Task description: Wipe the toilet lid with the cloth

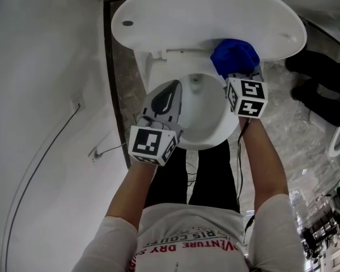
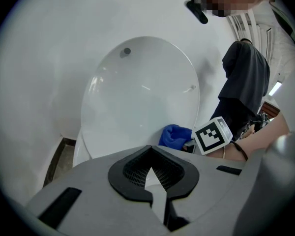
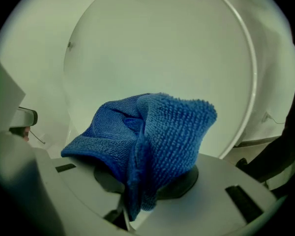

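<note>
Your right gripper (image 3: 137, 200) has its jaws closed on the soft blue fuzzy cloth (image 3: 147, 141). The cloth is bunched up and sticks out in front of the jaws, with one fold hanging down between them. Just past the cloth is the big white oval toilet lid (image 3: 162, 58). The lid is standing up.

In the head view, the cloth (image 1: 234, 55) is low on the lid (image 1: 204, 16), on the right side, near where the lid joins the toilet. The cloth looks like it is right up against the lid, but you cannot tell for sure that it touches. Your right gripper (image 1: 241, 75) is just under the cloth, above the right edge of the white round toilet bowl (image 1: 212, 126).

Your left gripper (image 2: 150, 156) has its jaws closed together, and nothing is between them. It points at the lid (image 2: 137, 97) but is apart from it. In the head view, your left gripper (image 1: 171, 92) is over the left edge of the bowl, well apart from the cloth.

A person in dark clothes (image 2: 243, 82) stands to the right of the toilet.
</note>
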A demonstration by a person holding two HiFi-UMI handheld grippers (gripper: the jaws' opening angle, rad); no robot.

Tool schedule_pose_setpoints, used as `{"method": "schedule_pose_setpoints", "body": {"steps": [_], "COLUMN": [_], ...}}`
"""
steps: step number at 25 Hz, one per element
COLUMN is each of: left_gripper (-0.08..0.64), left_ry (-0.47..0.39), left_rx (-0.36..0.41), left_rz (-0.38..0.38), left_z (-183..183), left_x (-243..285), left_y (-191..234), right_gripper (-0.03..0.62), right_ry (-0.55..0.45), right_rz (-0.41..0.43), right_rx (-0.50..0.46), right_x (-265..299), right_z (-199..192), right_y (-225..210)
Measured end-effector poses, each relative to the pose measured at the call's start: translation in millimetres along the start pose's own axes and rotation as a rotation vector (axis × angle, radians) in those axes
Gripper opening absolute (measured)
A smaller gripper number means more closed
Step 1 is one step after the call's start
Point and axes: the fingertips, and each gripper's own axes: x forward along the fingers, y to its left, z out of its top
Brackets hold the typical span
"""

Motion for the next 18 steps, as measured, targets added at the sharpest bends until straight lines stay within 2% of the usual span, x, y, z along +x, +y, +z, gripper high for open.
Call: {"method": "schedule_pose_setpoints", "body": {"steps": [6, 11, 15, 18], "left_gripper": [0.007, 0.006, 0.006, 0.006], "left_ry": [-0.005, 0.002, -0.006, -0.011], "left_rx": [0.008, 0.008, 0.003, -0.003], "left_rz": [-0.039, -0.035, -0.051, -0.048], "left_z": [3.1, 6.7, 13.8, 21.1], "left_x": [17.8, 21.8, 22.5, 17.5], "left_y": [-27.9, -42.2, -56.0, -60.2], "right_gripper": [0.094, 0.094, 0.094, 0.094], "right_ry": [0.020, 0.046, 0.055, 0.031], "right_rz": [-0.067, -0.124, -0.182, -0.162], "right_rx": [0.066, 0.189, 0.206, 0.268], "right_x": [-14.6, -29.8, -49.3, -71.1], "right_z": [-14.4, -23.0, -25.5, -15.6], "right_y": [-34.5, -53.5, -70.5, -65.5]}}
